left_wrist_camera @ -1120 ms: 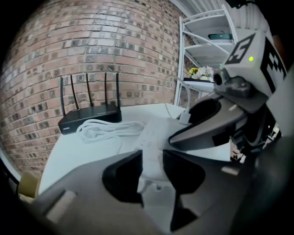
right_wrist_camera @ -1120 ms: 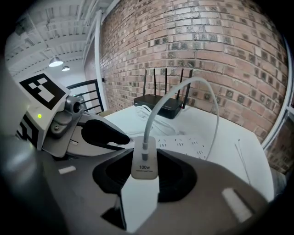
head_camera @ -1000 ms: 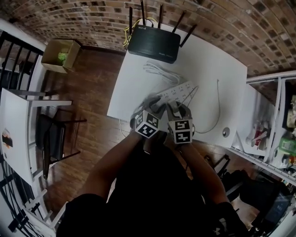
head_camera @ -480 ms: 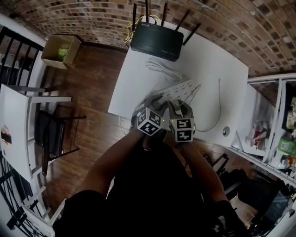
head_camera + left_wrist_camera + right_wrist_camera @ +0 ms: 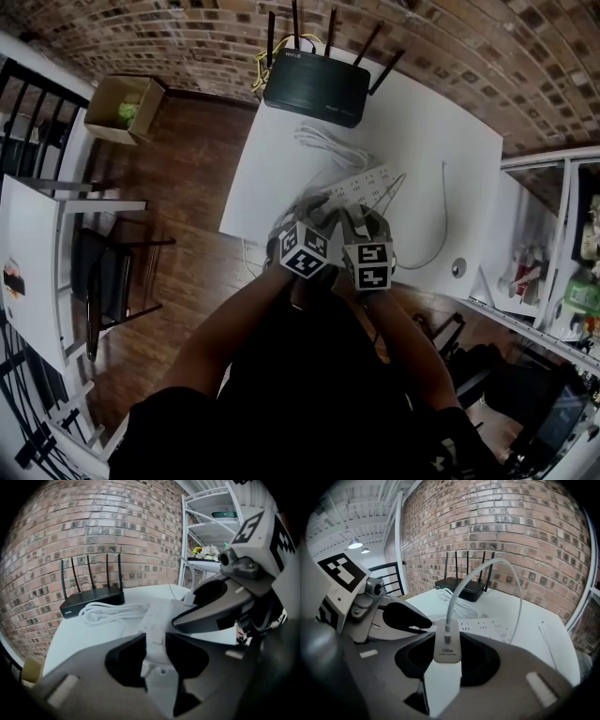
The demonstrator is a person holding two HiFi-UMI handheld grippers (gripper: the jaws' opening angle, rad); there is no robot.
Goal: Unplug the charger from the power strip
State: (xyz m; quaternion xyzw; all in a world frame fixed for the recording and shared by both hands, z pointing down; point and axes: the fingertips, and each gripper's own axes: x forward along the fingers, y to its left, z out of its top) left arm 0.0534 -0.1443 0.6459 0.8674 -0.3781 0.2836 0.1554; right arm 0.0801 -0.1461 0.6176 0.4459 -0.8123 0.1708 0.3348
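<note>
Fingers of the left gripper (image 5: 155,641) clamp the power strip (image 5: 157,613) on the white surface (image 5: 441,141). Beside it, fingers of the right gripper (image 5: 446,654) grasp the charger (image 5: 446,641).

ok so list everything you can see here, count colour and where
table: 1, white, against brick wall
router: 1, black, four antennas, table's far end
power strip: 1, white, mid-table
coiled cord: 1, white, between router and power strip
charger: 1, white, just in front of power strip
charger cable: 1, white, arcs up from charger
cardboard box: 1, brown, floor left of table
shelving: 1, white, right of table
left gripper: 1, grey, shut on power strip's near end
right gripper: 1, grey, shut on charger
</note>
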